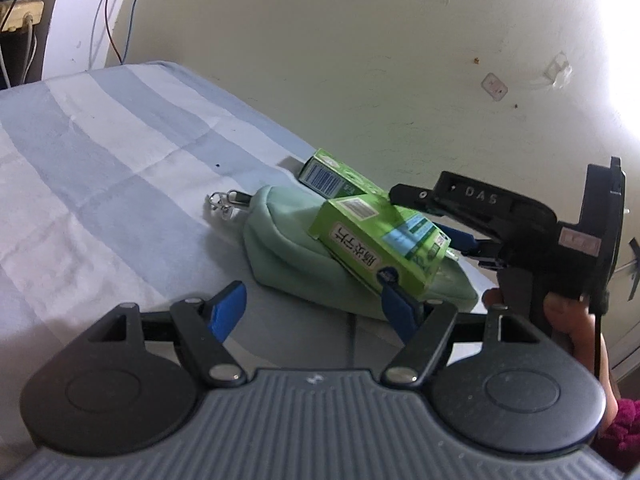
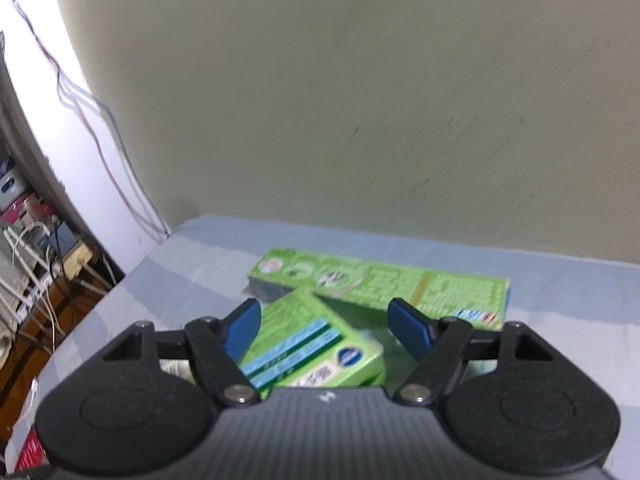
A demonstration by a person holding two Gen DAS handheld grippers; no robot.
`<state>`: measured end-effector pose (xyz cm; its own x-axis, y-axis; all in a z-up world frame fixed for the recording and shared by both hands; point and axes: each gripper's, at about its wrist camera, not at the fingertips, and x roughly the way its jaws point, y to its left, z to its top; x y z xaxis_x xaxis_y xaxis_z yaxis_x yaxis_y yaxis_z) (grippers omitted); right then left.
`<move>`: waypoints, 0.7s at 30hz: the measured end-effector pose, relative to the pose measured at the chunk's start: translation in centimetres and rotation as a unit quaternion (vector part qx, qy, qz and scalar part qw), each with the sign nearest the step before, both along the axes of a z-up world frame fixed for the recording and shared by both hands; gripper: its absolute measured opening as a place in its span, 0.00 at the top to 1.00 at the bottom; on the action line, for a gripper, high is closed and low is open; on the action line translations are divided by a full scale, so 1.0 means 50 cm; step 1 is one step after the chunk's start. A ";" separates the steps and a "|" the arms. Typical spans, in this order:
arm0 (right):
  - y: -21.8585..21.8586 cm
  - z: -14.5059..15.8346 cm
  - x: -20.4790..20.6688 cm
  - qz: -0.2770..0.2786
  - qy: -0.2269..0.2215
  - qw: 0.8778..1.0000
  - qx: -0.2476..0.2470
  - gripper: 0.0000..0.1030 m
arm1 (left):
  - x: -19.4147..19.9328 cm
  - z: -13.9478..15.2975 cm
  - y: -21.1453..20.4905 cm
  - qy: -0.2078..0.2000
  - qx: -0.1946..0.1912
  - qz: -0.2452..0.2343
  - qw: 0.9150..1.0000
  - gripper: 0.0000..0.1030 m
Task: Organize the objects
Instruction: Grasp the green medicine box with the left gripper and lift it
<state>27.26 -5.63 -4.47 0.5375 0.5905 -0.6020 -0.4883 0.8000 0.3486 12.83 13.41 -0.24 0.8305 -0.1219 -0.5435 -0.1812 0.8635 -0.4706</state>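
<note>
A small green box [image 1: 380,248] lies tilted on top of a mint-green pouch [image 1: 288,248] at centre right of the left wrist view, probably because the soft pouch gives it no flat seat. The right gripper [image 2: 324,332], seen low in its own view, stands spread with the box between its blue fingers, not clamped. The left gripper [image 1: 312,312] is likewise spread, the box just beyond its right finger. A longer green box [image 2: 400,284] lies flat behind, on the striped sheet [image 1: 100,152].
</note>
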 end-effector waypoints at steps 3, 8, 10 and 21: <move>-0.001 -0.002 -0.003 0.005 0.008 1.000 0.016 0.29 | 0.002 -0.003 0.001 0.003 -0.001 -0.003 1.000 0.26; -0.007 0.004 -0.019 0.021 0.008 0.999 0.025 0.34 | -0.013 -0.001 0.008 -0.001 -0.003 0.016 1.000 0.26; -0.014 0.004 -0.023 0.021 0.011 0.999 0.033 0.38 | -0.017 0.000 0.017 -0.006 -0.009 0.027 1.000 0.26; -0.069 0.000 -0.081 -0.020 0.004 0.998 0.059 0.38 | -0.028 0.009 0.014 -0.019 -0.010 0.026 0.999 0.27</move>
<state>23.20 -9.07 -4.45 0.5580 0.6348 -0.5345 -0.4528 0.7727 0.4449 11.43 14.10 0.22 0.8559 -0.0893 -0.5093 -0.2066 0.8438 -0.4952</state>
